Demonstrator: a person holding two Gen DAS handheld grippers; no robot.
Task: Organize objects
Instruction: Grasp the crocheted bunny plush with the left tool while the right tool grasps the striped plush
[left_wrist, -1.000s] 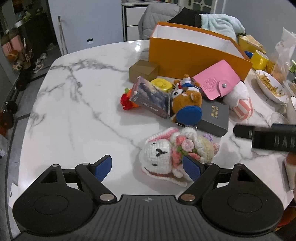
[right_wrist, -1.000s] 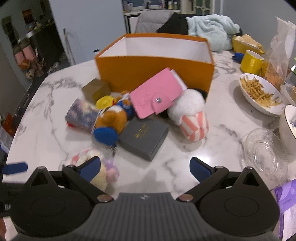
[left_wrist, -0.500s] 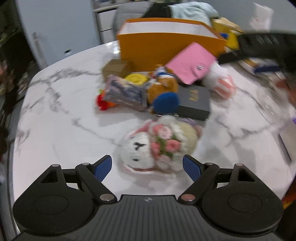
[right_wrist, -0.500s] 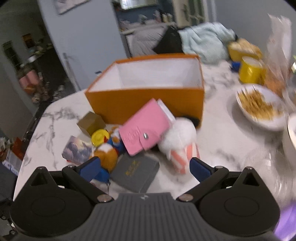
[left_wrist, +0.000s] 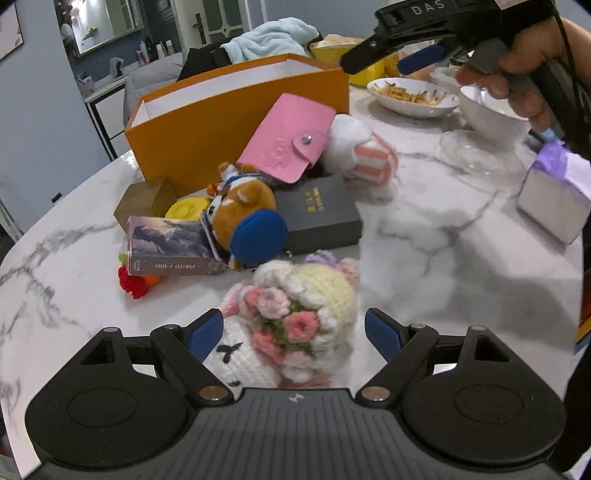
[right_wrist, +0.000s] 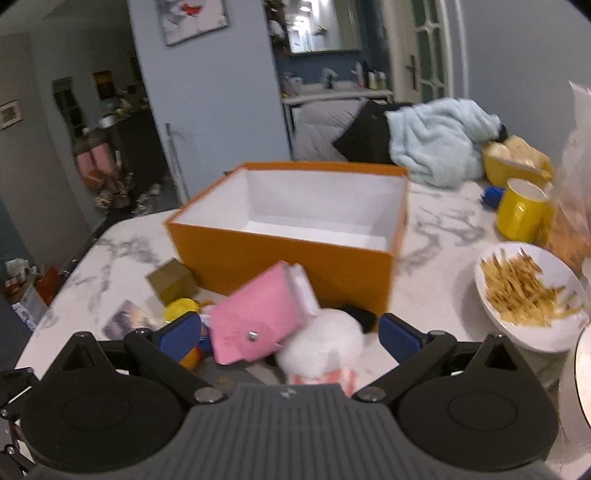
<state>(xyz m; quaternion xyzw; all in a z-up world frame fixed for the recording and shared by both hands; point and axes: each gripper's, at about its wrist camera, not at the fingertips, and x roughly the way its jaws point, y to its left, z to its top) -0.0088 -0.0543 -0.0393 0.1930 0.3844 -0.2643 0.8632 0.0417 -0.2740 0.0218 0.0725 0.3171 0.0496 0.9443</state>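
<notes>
Left tongs (left_wrist: 294, 334) straddle crochet bunny (left_wrist: 291, 325), unseen by right view.

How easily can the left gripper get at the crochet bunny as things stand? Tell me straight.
Probably easily. The left gripper is open, and the crochet bunny already sits between its fingers on the table. Nothing lies between them; the other toys and boxes sit farther back.
</notes>
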